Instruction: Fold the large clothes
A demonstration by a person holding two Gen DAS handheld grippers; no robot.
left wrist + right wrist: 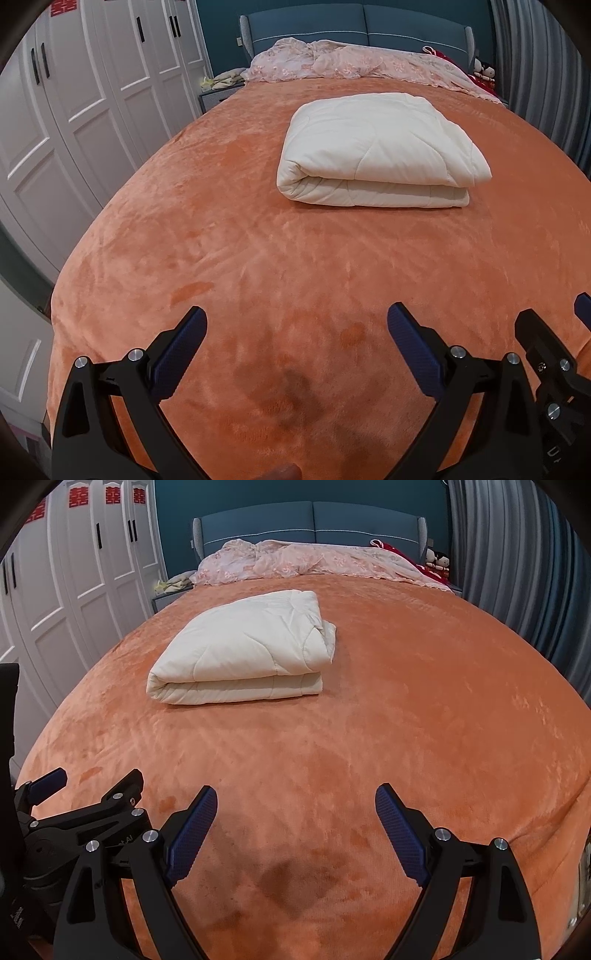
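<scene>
A cream quilt lies folded into a thick rectangle on the orange bedspread, toward the head of the bed. It also shows in the right wrist view. My left gripper is open and empty, over the foot of the bed, well short of the quilt. My right gripper is open and empty, beside the left one. The right gripper shows at the right edge of the left wrist view. The left gripper shows at the left of the right wrist view.
A crumpled pink lace cover lies along the blue headboard. White wardrobe doors stand left of the bed. Grey curtains hang on the right. A nightstand with small items sits at the back left.
</scene>
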